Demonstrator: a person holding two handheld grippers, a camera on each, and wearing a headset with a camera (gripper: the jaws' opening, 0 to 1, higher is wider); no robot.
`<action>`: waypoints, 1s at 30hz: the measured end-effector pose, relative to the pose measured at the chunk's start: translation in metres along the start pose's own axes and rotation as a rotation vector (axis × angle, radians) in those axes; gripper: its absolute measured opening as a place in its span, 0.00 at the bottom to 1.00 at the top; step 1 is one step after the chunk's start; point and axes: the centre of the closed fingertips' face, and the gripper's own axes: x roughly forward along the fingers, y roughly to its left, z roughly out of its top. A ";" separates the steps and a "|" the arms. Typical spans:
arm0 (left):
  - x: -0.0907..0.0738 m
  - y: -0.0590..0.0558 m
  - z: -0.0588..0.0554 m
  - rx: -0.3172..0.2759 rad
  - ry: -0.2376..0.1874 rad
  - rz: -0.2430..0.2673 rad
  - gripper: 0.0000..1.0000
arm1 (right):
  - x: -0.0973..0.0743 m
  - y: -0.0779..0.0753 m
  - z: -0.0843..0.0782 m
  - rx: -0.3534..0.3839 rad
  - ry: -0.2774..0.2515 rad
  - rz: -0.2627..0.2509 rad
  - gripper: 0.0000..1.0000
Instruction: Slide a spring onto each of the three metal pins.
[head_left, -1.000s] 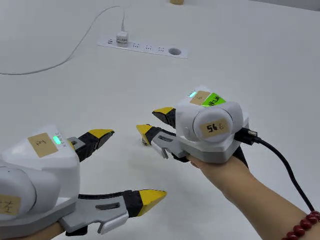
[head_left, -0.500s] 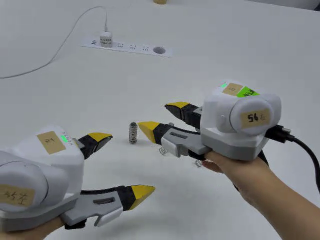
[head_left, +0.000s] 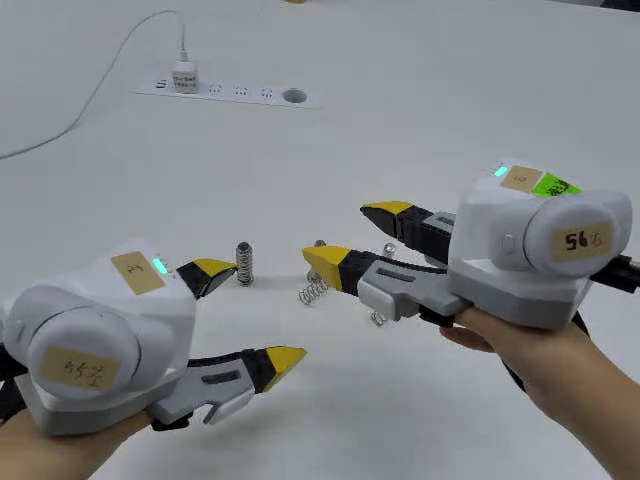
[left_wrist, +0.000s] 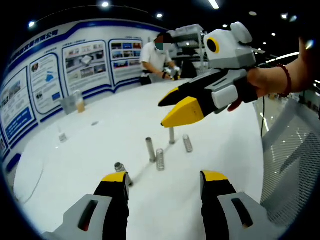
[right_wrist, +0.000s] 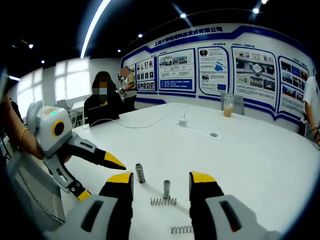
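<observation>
A metal pin with a spring slid over it (head_left: 244, 263) stands upright on the white table (head_left: 420, 120); it also shows as the sprung pin (right_wrist: 140, 173). A bare pin (right_wrist: 166, 189) stands beside a loose spring (head_left: 313, 291) lying flat, and a second loose spring (head_left: 378, 319) lies under the right gripper. Another bare pin (left_wrist: 171, 135) stands further off. My left gripper (head_left: 250, 313) is open, its upper tip just left of the sprung pin. My right gripper (head_left: 355, 236) is open and empty, hovering right of the springs.
A white power strip (head_left: 225, 90) with a plugged-in adapter (head_left: 184, 75) and its cable lies at the far left of the table. People (right_wrist: 102, 102) sit and stand beyond the far edge. A cup (right_wrist: 227, 106) stands at the back.
My right gripper has drawn back to the right, uncovering the pin with its spring and the loose springs. My left gripper has edged up toward that pin. The head camera has shifted.
</observation>
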 end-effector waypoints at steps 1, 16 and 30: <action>0.002 0.001 0.000 0.003 0.003 0.002 0.58 | -0.003 -0.002 -0.001 -0.002 0.000 -0.005 0.46; 0.029 0.002 0.000 -0.015 0.032 0.019 0.42 | -0.027 -0.015 -0.022 0.006 0.019 -0.035 0.46; 0.059 0.001 -0.010 -0.024 0.066 0.008 0.32 | -0.038 -0.018 -0.038 0.025 0.046 -0.027 0.49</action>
